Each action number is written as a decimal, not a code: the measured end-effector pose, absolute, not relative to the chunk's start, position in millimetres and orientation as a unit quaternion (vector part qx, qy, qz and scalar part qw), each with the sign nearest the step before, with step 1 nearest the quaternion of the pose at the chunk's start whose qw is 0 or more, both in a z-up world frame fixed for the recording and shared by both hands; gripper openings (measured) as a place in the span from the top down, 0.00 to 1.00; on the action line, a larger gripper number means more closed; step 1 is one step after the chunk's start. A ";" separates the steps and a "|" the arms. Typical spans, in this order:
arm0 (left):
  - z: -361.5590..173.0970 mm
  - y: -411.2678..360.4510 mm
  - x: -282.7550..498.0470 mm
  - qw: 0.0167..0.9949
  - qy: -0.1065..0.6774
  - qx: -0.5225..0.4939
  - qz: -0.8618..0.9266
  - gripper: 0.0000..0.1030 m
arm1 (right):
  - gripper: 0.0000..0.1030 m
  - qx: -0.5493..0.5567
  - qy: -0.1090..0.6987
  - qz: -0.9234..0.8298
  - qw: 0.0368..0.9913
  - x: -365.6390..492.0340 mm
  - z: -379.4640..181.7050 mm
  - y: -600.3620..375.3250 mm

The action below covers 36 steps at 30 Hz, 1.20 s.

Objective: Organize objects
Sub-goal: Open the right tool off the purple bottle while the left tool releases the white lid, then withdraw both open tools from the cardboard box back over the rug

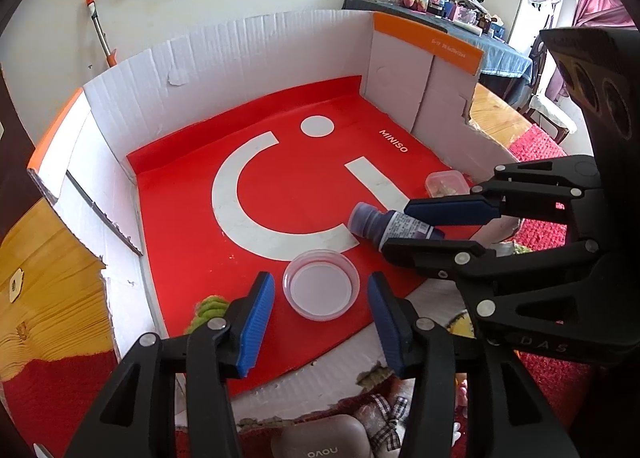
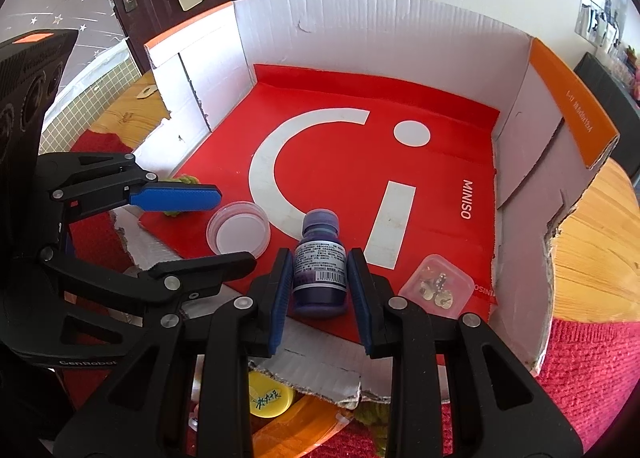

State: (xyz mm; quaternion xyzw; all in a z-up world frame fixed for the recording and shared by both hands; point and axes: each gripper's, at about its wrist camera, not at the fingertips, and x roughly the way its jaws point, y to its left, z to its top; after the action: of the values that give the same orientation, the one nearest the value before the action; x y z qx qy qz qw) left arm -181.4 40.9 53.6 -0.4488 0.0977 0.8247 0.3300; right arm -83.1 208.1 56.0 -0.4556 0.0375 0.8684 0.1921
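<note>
The right tongs [image 2: 320, 282] clamp the purple bottle [image 2: 320, 258] at the box's [image 2: 360, 25] near edge for placement, while the left tongs [image 1: 320, 298] stand open astride the released clear lid [image 1: 320, 284] — holding nothing.

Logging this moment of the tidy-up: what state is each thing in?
Purple bottle: capped, clamped in the right gripper, over the box floor.
Round lid: lying rim up, apart from both pads.
Small clear container: closed, in the box.
Left gripper: jaws open, empty.
Cardboard box: open-topped.
</note>
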 end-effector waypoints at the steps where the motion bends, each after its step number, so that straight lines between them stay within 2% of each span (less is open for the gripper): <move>1: 54.7 40.6 -180.3 0.330 0.098 -0.448 0.825 0.50 | 0.74 -0.455 0.035 0.869 0.191 -82.5 57.0 207.0; 10: 66.1 32.2 -166.6 0.328 0.086 -0.433 0.835 0.44 | 0.72 -0.446 0.024 0.874 0.189 -75.6 67.2 196.7; 13: 71.7 28.6 -159.2 0.325 0.086 -0.425 0.841 0.44 | 0.62 -0.440 0.019 0.877 0.192 -71.0 72.4 190.3; 15: 76.2 23.2 -153.8 0.325 0.078 -0.420 0.844 0.41 | 0.50 -0.429 0.015 0.881 0.199 -65.9 77.1 187.7; 17: 81.1 17.5 -147.2 0.321 0.071 -0.412 0.850 0.39 | 0.46 -0.422 0.018 0.885 0.198 -59.5 81.7 184.6; 24: 91.0 2.4 -125.6 0.310 0.051 -0.395 0.864 0.39 | 0.38 -0.400 0.008 0.895 0.199 -40.7 92.9 166.1; 30: 97.8 -14.1 -104.7 0.293 0.019 -0.373 0.880 0.30 | 0.29 -0.381 -0.004 0.901 0.206 -21.6 97.6 148.6; 34: 100.0 -25.2 -91.0 0.276 -0.009 -0.358 0.892 0.26 | 0.27 -0.365 -0.006 0.905 0.219 -6.7 99.5 140.2; 36: 100.6 -30.5 -84.1 0.266 -0.021 -0.348 0.899 0.21 | 0.21 -0.360 -0.006 0.906 0.224 0.8 99.4 137.1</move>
State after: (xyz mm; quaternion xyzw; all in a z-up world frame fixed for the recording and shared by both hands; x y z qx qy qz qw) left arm -84.1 -30.5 100.6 -0.3483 -0.0209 0.8988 0.2655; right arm 0.8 137.1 99.4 -0.3595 -0.0059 0.9058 0.2243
